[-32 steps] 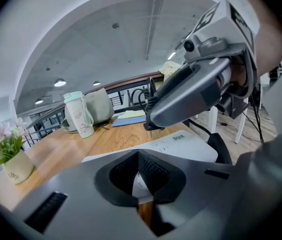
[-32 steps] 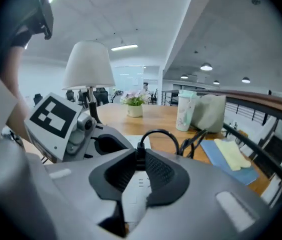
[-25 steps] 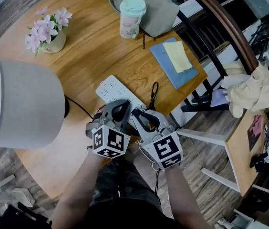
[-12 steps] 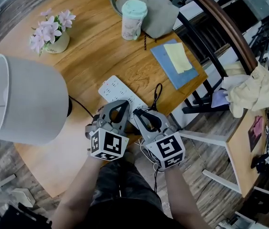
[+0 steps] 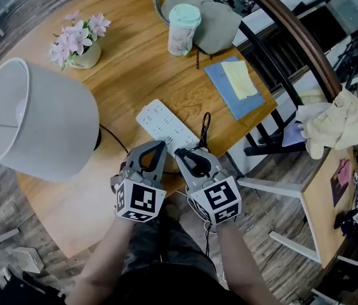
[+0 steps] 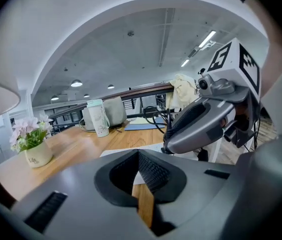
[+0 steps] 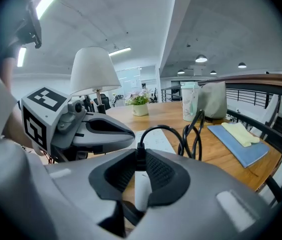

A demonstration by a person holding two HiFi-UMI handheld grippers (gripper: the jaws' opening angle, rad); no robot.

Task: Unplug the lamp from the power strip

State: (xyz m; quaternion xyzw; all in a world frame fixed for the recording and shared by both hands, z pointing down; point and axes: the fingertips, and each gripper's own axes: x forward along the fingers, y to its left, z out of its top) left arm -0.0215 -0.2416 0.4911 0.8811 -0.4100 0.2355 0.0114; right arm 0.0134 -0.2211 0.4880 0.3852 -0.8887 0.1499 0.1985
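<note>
At far left, lamp (image 5: 36, 119) upright on the table (image 5: 147, 68), black cord (image 5: 114, 142) trailing toward the grippers; left gripper (image 6: 139, 156) pinched nearly together, holding nothing; power strip (image 5: 165, 123) flat just beyond both; right gripper (image 7: 140, 159) clamped on a white plug (image 7: 141, 186). Looks like the pull-out step; cannot tell whether the prongs sit in the socket. Calls next for a straight pull away from the strip, bracing it if dragged.
</note>
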